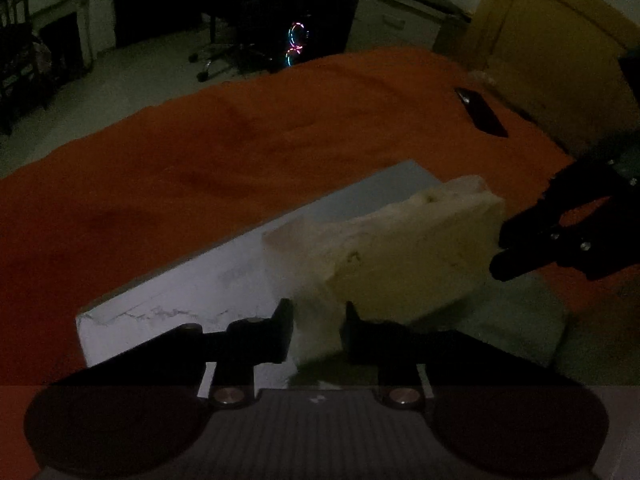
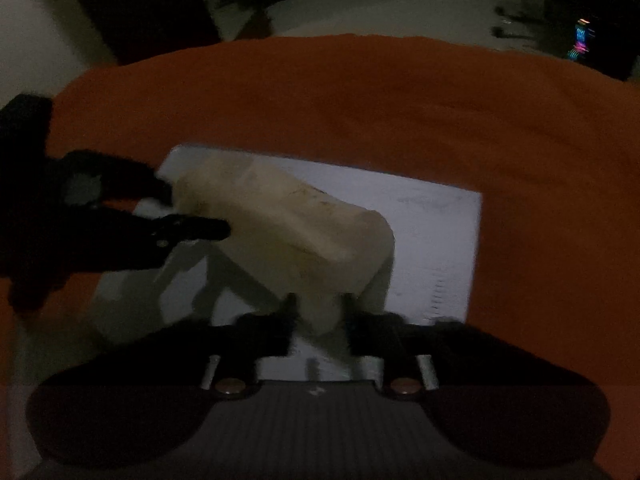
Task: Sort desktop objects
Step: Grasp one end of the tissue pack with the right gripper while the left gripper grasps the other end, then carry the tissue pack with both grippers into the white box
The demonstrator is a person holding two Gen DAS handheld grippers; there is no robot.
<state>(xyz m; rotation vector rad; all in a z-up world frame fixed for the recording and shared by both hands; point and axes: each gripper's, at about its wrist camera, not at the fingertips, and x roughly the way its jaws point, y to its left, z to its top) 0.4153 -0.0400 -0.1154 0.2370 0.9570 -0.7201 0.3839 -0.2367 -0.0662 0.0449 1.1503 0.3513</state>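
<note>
At frame centre, left claw (image 1: 316,330) grips pouch (image 1: 408,252) over board (image 1: 180,296); right claw (image 2: 320,328) appears released. Next: carry pouch aside.

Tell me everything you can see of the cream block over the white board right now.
The cream block is a pale, soft-looking lump with dented, uneven faces and a whiter, wrinkled end, perhaps a wrap. It hangs tilted above the white board. The left gripper has its jaws closed on the whiter end. The right gripper is at the opposite end; the blur hides whether it presses.
</note>
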